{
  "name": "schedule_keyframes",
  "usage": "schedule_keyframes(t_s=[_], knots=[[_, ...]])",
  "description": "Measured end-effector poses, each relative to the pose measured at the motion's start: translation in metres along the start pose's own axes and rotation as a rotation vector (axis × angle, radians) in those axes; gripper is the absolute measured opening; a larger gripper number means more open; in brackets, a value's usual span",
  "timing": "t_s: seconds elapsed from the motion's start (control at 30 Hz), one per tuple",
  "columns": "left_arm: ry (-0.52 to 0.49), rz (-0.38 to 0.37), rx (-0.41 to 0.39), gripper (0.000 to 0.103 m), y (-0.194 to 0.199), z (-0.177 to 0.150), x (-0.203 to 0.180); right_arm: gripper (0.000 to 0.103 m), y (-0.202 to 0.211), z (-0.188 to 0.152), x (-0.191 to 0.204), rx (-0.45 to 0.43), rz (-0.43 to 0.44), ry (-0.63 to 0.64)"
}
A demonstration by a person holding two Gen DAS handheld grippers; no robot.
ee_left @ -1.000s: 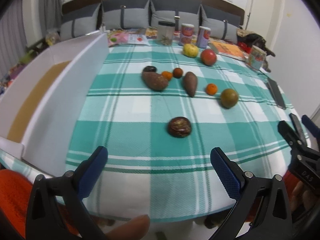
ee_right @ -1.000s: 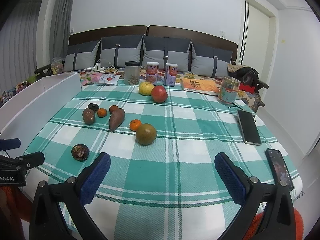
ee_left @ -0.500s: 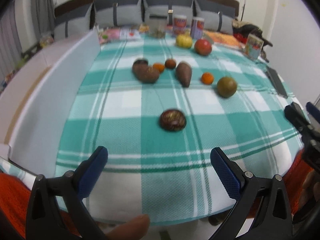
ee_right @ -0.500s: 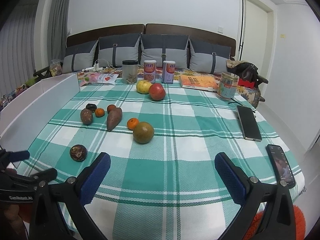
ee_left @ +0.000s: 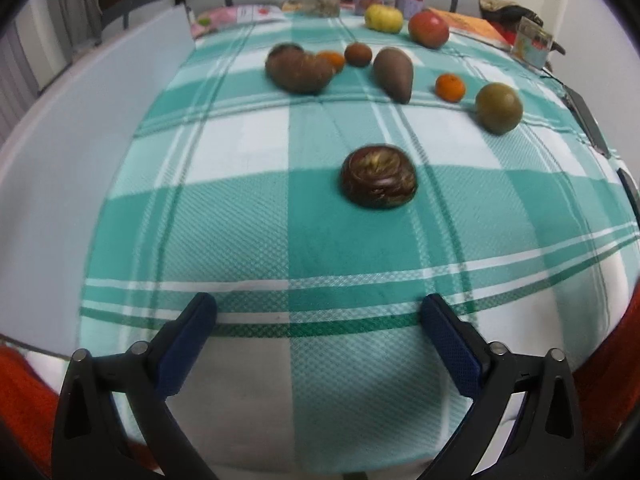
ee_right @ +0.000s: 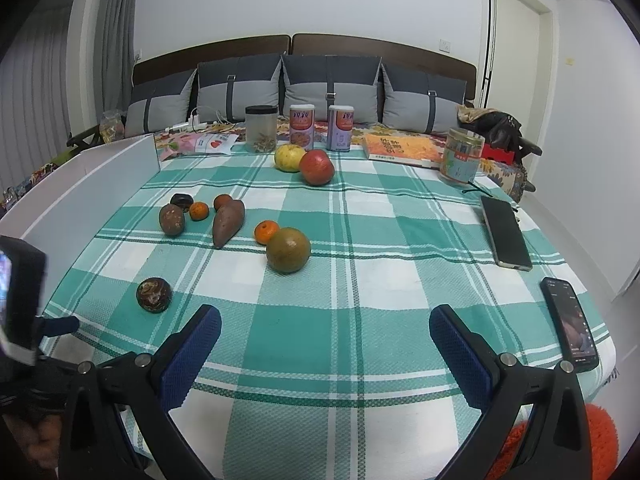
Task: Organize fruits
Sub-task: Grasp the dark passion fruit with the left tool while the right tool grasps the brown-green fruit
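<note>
1. Your left gripper stood wide apart and held nothing; it pointed at the dark mottled fruit, which lay alone on the checked cloth, near the front edge.
2. To take it well, you likely needed to straddle its widest part, low and centred; its rounded shape could roll.
3. Your right gripper was equally spread and empty; the green-brown fruit lay ahead, touching or just beside a small orange.
4. The white box stood along the left; its inside was hidden.
5. The clear jar held something brownish at its bottom; I could not tell the tins' contents.
</note>
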State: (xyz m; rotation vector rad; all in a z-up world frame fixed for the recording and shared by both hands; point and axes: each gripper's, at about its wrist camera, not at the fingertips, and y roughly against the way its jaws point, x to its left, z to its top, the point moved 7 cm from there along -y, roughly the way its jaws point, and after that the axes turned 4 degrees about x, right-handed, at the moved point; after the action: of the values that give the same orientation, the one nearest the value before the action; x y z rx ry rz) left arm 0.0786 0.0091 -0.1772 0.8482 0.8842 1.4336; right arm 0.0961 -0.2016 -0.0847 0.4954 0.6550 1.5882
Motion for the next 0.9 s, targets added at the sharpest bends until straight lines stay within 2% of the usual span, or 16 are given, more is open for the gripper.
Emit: schedule_keyframes(t_s=[0.23,0.33,0.43,0.47,0.53,0.6,0.67,0.73,0.8,0.9], knots=[[-0.016,-0.023,-0.029,0.103,0.000,0.001,-0.002,0.103,-0.003,-0.001,0.000,0.010,0.006,-0.009],[-0.061,-0.053,-0.056,0.103,0.000,0.000,0.000,0.103,-0.007,-0.003,0.000,0.024,0.011,-0.010],[-0.062,-0.065,-0.005,0.102,-0.003,0.009,0.000,0.103,-0.009,-0.004,0.001,0.032,0.016,-0.013],[-0.056,-0.093,-0.001,0.102,-0.002,0.014,-0.002,0.103,-0.009,-0.004,0.002,0.031,0.017,-0.011],[-0.056,-0.217,-0.024,0.102,0.003,0.031,-0.010,0.103,-0.007,-0.004,0.001,0.031,0.019,-0.010],[-0.075,-0.249,-0.029,0.102,0.002,0.043,-0.018,0.103,-0.007,-0.004,0.001,0.033,0.018,-0.011],[-0.108,-0.228,-0.027,0.101,-0.004,0.053,-0.025,0.103,-0.007,-0.005,0.000,0.038,0.017,-0.016],[-0.120,-0.208,-0.034,0.096,-0.008,0.060,-0.028,0.103,-0.008,-0.005,-0.003,0.042,0.016,-0.022],[-0.127,-0.194,-0.036,0.069,-0.010,0.061,-0.031,0.103,-0.009,-0.006,-0.007,0.047,0.014,-0.032],[-0.129,-0.186,-0.025,0.052,-0.016,0.060,-0.031,0.103,-0.012,-0.007,-0.012,0.062,0.015,-0.057]])
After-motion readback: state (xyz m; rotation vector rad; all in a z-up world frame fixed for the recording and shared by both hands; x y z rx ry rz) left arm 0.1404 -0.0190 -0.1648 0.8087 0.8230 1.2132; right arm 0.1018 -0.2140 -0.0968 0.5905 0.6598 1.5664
